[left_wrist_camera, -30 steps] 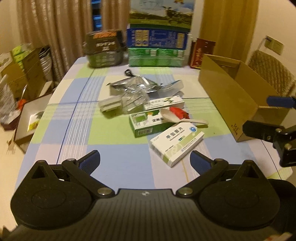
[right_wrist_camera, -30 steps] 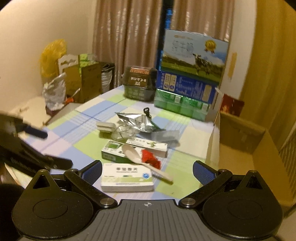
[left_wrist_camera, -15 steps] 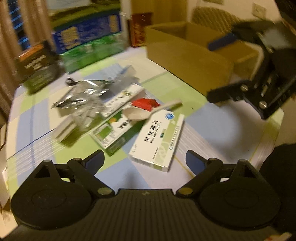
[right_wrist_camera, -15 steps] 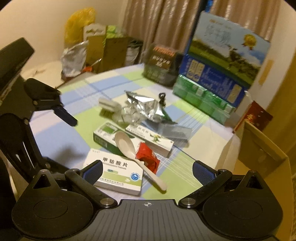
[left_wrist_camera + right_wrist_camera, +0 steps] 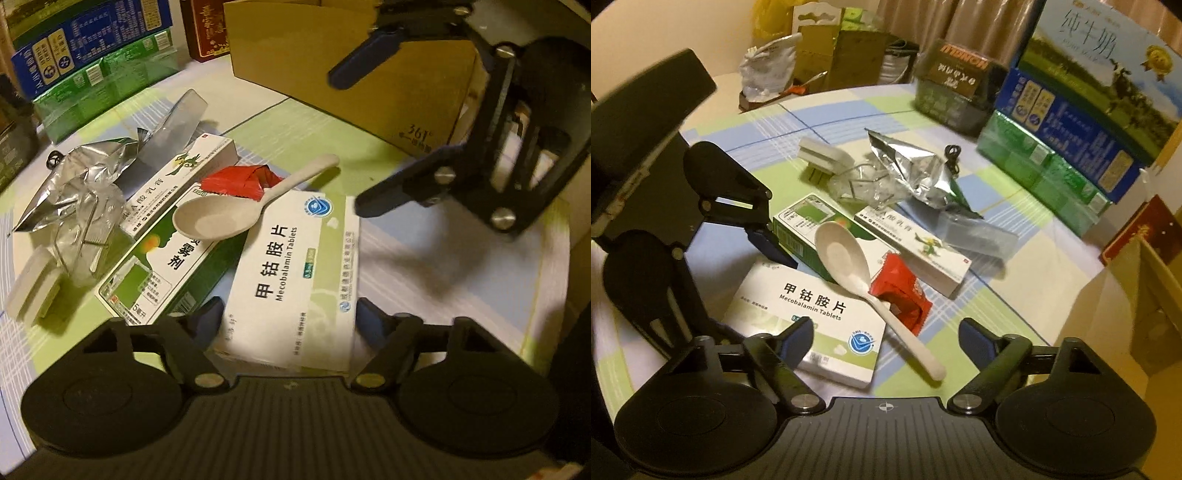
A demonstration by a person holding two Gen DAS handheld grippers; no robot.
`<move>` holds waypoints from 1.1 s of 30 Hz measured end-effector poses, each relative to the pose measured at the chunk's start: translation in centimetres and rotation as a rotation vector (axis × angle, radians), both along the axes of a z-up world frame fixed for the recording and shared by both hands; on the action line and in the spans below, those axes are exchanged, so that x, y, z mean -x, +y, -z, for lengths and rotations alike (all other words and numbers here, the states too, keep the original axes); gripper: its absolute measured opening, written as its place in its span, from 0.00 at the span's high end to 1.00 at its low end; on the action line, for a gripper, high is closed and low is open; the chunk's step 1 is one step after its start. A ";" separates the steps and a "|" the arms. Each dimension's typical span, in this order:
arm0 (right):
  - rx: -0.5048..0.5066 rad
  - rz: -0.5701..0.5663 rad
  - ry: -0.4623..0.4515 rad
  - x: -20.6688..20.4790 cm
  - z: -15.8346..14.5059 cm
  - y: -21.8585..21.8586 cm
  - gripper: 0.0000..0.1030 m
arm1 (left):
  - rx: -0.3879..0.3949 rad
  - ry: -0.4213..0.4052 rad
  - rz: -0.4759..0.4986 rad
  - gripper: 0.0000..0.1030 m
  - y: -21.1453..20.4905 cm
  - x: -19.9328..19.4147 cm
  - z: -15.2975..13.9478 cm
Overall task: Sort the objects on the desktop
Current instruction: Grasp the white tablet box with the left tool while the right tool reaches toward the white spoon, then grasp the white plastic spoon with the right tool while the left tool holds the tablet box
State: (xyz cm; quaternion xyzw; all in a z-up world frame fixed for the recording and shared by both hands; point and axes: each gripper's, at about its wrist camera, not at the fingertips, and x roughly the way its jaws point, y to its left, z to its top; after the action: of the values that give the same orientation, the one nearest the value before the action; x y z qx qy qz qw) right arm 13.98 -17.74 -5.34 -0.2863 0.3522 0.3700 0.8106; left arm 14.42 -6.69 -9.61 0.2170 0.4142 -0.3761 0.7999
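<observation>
A white Mecobalamin tablet box [image 5: 295, 280] lies at the near edge of the pile; it also shows in the right wrist view [image 5: 809, 325]. My left gripper [image 5: 290, 325] is open, its fingers on either side of the box's near end. A white spoon [image 5: 236, 210] rests across the box and a green spray box [image 5: 162, 273], next to a red packet [image 5: 240, 181]. My right gripper [image 5: 886, 341] is open and empty, hovering above the spoon handle [image 5: 916, 350]. In the left wrist view the right gripper [image 5: 480, 122] hangs over the table's right side.
A long white ointment box [image 5: 912, 251], crumpled foil bag [image 5: 916, 173], clear plastic wrapper [image 5: 85, 229] and white block [image 5: 33, 288] lie in the pile. An open cardboard box [image 5: 351, 70] stands at right. Milk cartons [image 5: 1089, 92] and green boxes [image 5: 1041, 173] line the far edge.
My left gripper has moved forward and down so its fingers now straddle the tablet box. My right gripper has come lower and closer over the spoon and pile.
</observation>
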 end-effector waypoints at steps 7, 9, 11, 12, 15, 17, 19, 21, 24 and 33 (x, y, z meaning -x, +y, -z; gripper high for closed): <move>0.060 -0.031 0.000 -0.3 0.9 1.2 0.26 | -0.028 -0.002 0.011 0.32 2.7 1.1 -0.6; 0.096 -0.044 0.002 -0.3 1.5 1.6 0.27 | -0.042 0.000 -0.007 0.32 4.2 1.6 -0.8; 0.115 -0.060 0.002 -0.2 2.1 1.9 0.30 | -0.054 0.005 -0.037 0.32 5.7 2.0 -0.9; 0.129 -0.073 -0.004 -0.1 2.5 2.2 0.32 | -0.062 0.007 -0.054 0.32 6.3 2.2 -1.0; 0.160 -0.099 -0.012 -0.4 3.8 2.9 0.37 | -0.072 0.010 -0.120 0.32 7.8 2.6 -1.1; 0.162 -0.099 0.005 -0.9 4.5 3.2 0.40 | -0.062 0.023 -0.161 0.32 8.6 2.6 -0.9; 0.153 -0.103 0.027 -1.5 5.0 3.5 0.41 | -0.044 0.033 -0.188 0.32 9.0 2.6 -0.8; 0.131 -0.086 0.040 -2.4 5.1 3.7 0.41 | -0.024 0.029 -0.204 0.32 9.3 3.0 -0.8; 0.088 -0.017 0.118 -4.1 5.1 3.7 0.41 | -0.007 0.025 -0.211 0.32 9.4 3.0 -0.7; 0.064 0.129 0.236 -4.8 4.3 2.8 0.74 | 0.025 0.045 -0.248 0.32 9.4 3.1 -0.2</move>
State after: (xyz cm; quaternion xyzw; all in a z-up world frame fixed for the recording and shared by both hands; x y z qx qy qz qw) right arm 18.78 -14.98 -9.68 -0.2434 0.4747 0.3368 0.7759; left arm 11.31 2.75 -9.41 0.1457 0.4511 -0.2844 0.8333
